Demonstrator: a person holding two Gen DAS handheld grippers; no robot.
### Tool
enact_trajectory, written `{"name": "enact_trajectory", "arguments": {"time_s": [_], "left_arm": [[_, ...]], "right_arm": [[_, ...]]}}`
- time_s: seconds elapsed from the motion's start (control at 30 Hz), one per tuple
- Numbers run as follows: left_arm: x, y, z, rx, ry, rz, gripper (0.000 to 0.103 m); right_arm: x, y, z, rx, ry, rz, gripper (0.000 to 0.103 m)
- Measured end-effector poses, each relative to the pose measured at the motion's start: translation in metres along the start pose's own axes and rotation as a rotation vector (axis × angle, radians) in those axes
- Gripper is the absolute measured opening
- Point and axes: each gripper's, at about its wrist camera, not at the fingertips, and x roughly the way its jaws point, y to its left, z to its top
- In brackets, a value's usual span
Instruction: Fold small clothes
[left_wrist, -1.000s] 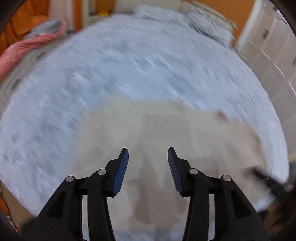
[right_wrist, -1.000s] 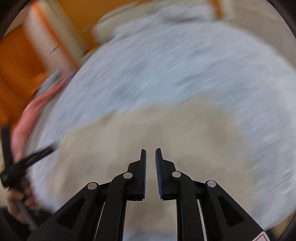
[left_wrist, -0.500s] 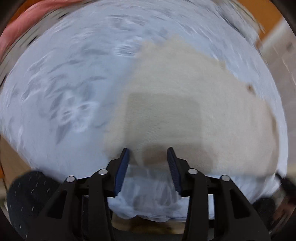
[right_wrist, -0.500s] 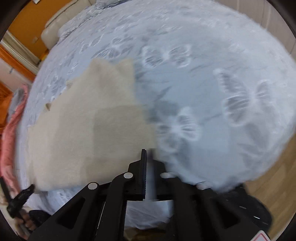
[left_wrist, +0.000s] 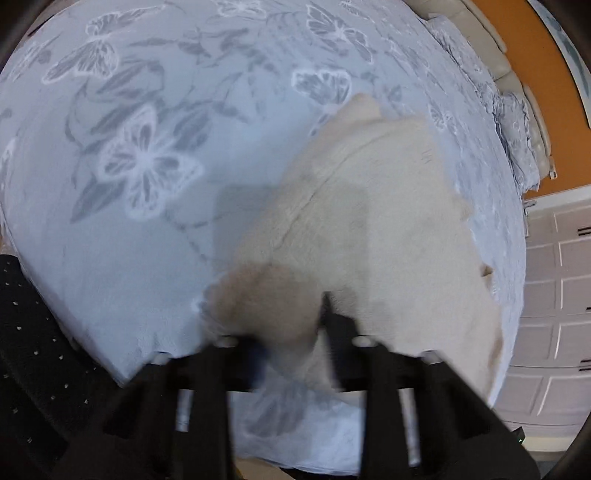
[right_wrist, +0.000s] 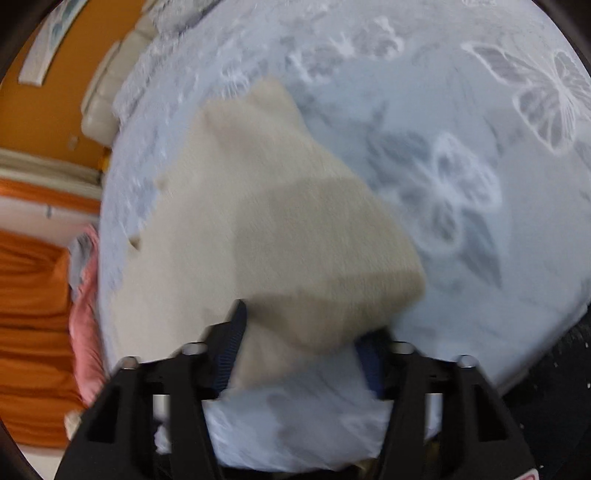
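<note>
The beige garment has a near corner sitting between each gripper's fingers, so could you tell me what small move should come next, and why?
Probably close both grippers. The beige garment lies flat on the butterfly bedspread, and the left gripper and right gripper each stand open around a near corner. Gripping first would let the near edge be lifted and folded away.

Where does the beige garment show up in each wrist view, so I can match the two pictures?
Left wrist: the beige garment fills centre-right, its near corner between the left gripper fingers.
Right wrist: the beige garment sits centre-left, its near corner between the right gripper fingers.
Shared landmark: the butterfly-print bedspread.
</note>
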Motion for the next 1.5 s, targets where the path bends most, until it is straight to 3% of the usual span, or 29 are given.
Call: {"name": "enact_trajectory", "arguments": {"time_s": [0.17,0.27,0.37,0.43,0.5,0.57,0.6,0.67,0.73,0.87,0.9,0.97,1.03,1.07,1.17,1.23,1.3,1.4,1.5], "left_arm": [[-0.060,0.005,-0.008,0.064,-0.018,-0.079,0.008],[-0.073,0.025,-0.028,0.075,0.022,-0.067,0.008],[-0.062,0.040,-0.052,0.122,0.055,-0.005,0.009],[-0.053,0.049,-0.063,0.092,0.059,-0.009,0.010],[-0.052,0.048,-0.061,0.069,0.045,-0.008,0.016],[-0.048,0.046,-0.056,0.046,0.029,0.002,0.043],[-0.045,0.045,-0.055,0.036,0.027,-0.005,0.047],[-0.037,0.043,-0.054,0.031,0.030,0.004,0.053],[-0.026,0.038,-0.054,0.037,0.035,0.033,0.059],[-0.017,0.032,-0.053,0.036,0.020,0.063,0.056],[-0.018,0.032,-0.053,0.038,0.017,0.064,0.050],[-0.025,0.030,-0.052,0.075,-0.001,0.070,0.019],[-0.039,0.028,-0.052,0.102,-0.020,0.034,0.015],[-0.046,0.025,-0.052,0.116,-0.034,0.022,0.014],[-0.081,-0.008,-0.057,0.218,-0.101,-0.048,0.012],[-0.108,-0.053,-0.067,0.351,-0.141,-0.123,0.010],[-0.128,-0.103,-0.085,0.494,-0.172,-0.192,0.009],[-0.129,-0.175,-0.124,0.670,-0.136,-0.299,0.009],[-0.098,-0.222,-0.171,0.808,-0.057,-0.320,0.009]], "right_arm": [[-0.052,0.021,-0.011,-0.112,-0.067,0.023,0.008],[-0.076,0.005,-0.032,-0.148,-0.050,-0.017,0.007],[-0.080,-0.019,-0.048,-0.205,0.012,-0.113,0.008],[-0.072,-0.028,-0.058,-0.241,0.039,-0.241,0.011],[-0.085,-0.028,-0.059,-0.225,-0.014,-0.285,0.015],[-0.108,-0.020,-0.057,-0.226,-0.118,-0.316,0.018],[-0.122,-0.004,-0.057,-0.270,-0.191,-0.336,0.018],[-0.125,0.027,-0.057,-0.380,-0.232,-0.288,0.017],[-0.106,0.073,-0.066,-0.514,-0.178,-0.216,0.017],[-0.028,0.141,-0.101,-0.738,-0.009,-0.141,0.016],[-0.011,0.148,-0.109,-0.760,0.021,-0.141,0.016],[0.039,0.157,-0.126,-0.796,0.129,-0.176,0.015],[0.077,0.150,-0.135,-0.803,0.231,-0.254,0.015],[0.086,0.144,-0.139,-0.803,0.225,-0.255,0.015],[0.079,0.143,-0.134,-0.778,0.219,-0.214,0.014],[0.069,0.139,-0.123,-0.734,0.232,-0.182,0.013],[0.046,0.129,-0.113,-0.697,0.159,-0.177,0.016],[-0.001,0.105,-0.097,-0.597,0.069,-0.119,0.017],[-0.040,0.065,-0.073,-0.501,0.014,-0.109,0.018]]}}
